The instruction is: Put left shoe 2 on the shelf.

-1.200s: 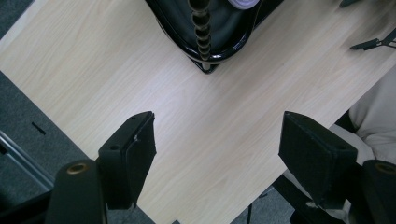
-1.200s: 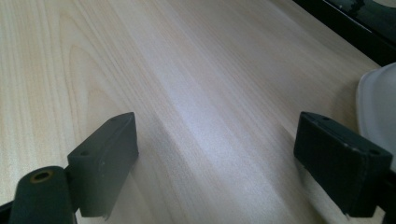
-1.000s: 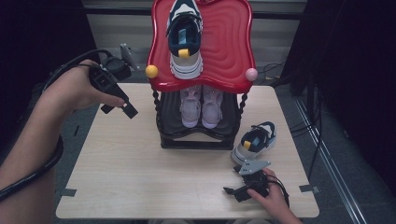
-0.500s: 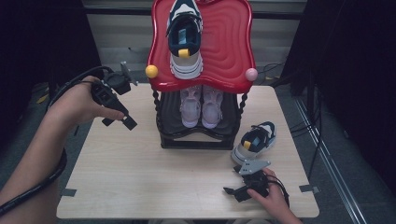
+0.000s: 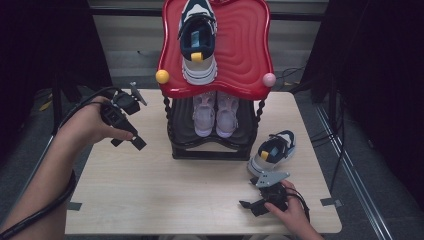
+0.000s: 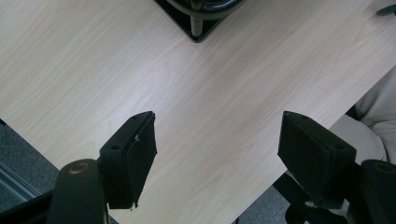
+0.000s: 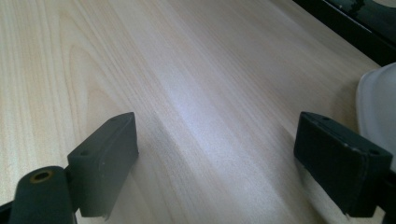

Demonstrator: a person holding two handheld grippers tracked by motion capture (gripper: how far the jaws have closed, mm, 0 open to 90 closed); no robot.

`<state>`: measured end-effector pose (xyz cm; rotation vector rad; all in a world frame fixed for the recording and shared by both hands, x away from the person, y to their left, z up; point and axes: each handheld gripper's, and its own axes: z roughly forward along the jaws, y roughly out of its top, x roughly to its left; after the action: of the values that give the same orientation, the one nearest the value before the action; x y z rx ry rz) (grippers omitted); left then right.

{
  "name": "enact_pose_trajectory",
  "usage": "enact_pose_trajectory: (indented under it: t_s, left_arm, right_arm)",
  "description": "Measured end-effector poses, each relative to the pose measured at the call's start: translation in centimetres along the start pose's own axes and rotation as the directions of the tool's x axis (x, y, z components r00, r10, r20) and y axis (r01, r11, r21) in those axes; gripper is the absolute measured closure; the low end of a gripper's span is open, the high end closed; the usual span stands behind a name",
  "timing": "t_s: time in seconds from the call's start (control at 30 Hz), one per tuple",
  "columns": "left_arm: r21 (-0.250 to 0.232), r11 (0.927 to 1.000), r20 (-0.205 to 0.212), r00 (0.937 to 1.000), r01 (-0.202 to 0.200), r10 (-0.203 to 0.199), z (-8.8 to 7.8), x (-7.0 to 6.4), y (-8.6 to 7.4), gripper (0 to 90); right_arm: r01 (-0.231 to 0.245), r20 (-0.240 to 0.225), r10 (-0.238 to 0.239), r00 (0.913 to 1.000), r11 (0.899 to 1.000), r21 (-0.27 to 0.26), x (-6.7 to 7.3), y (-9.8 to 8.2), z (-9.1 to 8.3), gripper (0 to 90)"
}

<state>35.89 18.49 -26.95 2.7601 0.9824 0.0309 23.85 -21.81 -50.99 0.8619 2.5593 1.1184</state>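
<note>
I hold my right gripper (image 5: 248, 204) low on the table (image 5: 150, 190), near the front edge, and its jaws stand wide with only bare wood between them; the loose sneaker (image 5: 274, 151) lies just beside it, a little farther from me, at the right foot of the black shoe rack (image 5: 212, 150). In the right gripper view I see a pale rounded edge (image 7: 378, 107) at the right border, which I judge to be the sole of this shoe, near my right pad (image 7: 341, 163) but not touching it.

My left gripper (image 5: 131, 142) hangs above the left part of the table, tilted down, jaws also wide and holding nothing; below it is the plain wood, and a corner of the rack base (image 6: 196, 18) is at the top.

The matching sneaker (image 5: 198, 40) lies on the red top shelf (image 5: 245, 55), so I think the loose one belongs beside it. I judge it light, with a stiff thick sole and a soft padded upper; the fabric gives under pressure, so it will not slip easily, but the toe can swing down if I grip too far back. The best place, I believe, is across the heel collar or the sides at mid-foot, where the padding fills the jaws; the smooth sole edge looks more slippery.
</note>
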Motion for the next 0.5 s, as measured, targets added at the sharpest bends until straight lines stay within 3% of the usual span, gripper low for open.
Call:
enact_pose_trajectory:
  t_s: [0.37,0.5]
  left_arm:
    - [0.028,0.9996,0.02,0.9998,0.004,-0.004,3.0,0.1,-0.5,27.5]
    - [0.025,0.9997,0.006,1.0,0.003,-0.003,3.9,0.1,-0.6,27.6]
  right_arm:
    - [0.001,0.0,-0.001,1.0,1.0,-0.001,0.0,0.0,0.0,13.1]
    - [-0.001,0.0,0.001,1.0,1.0,-0.002,0.0,0.0,0.0,13.1]
